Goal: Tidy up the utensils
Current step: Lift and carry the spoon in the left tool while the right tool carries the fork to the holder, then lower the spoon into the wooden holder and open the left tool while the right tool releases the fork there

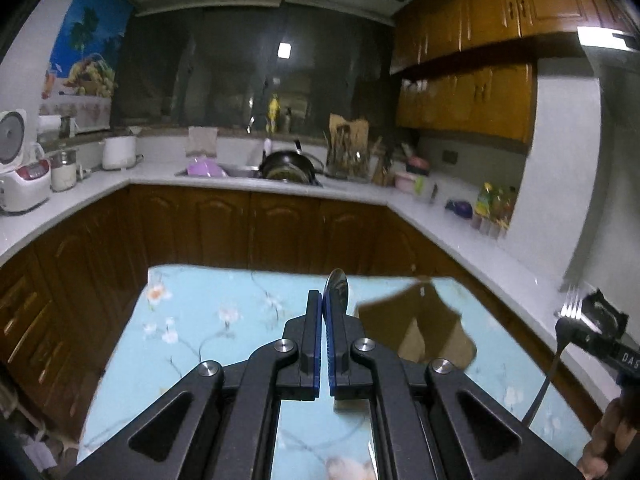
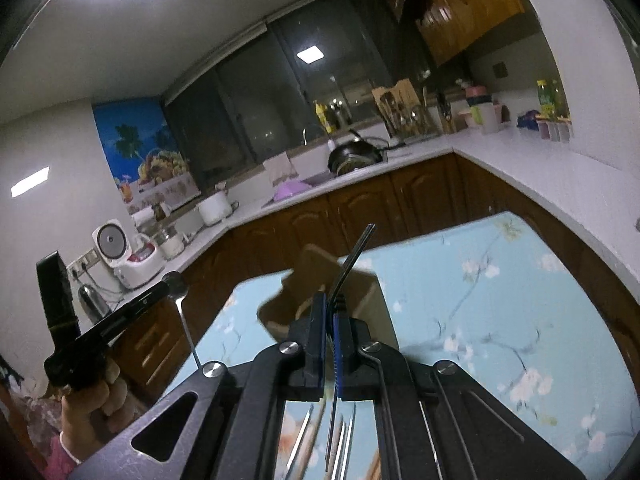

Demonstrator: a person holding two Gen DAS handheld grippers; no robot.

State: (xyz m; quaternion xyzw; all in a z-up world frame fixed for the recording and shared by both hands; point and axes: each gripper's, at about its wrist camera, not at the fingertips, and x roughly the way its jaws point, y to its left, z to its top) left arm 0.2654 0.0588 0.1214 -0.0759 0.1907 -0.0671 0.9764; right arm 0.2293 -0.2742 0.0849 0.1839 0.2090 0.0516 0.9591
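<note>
My left gripper (image 1: 322, 300) is shut on a metal spoon (image 1: 337, 288), whose bowl sticks up past the fingertips; it is held above the table. From the right wrist view the same spoon (image 2: 178, 292) hangs from the left gripper (image 2: 170, 282) at the left. My right gripper (image 2: 329, 306) is shut on a metal fork (image 2: 354, 258), tines pointing up and away. The fork (image 1: 570, 308) and right gripper (image 1: 588, 330) also show at the right edge of the left wrist view. A brown utensil holder (image 1: 420, 320) stands on the table ahead of both grippers, also in the right wrist view (image 2: 360, 292).
The table has a light blue floral cloth (image 1: 200, 320). Several more utensils (image 2: 340, 440) lie on it under the right gripper. Dark wooden cabinets (image 1: 240, 224) and a white counter (image 1: 460, 216) ring the table; a rice cooker (image 1: 20, 168) and a sink with a pan (image 1: 288, 164) stand beyond.
</note>
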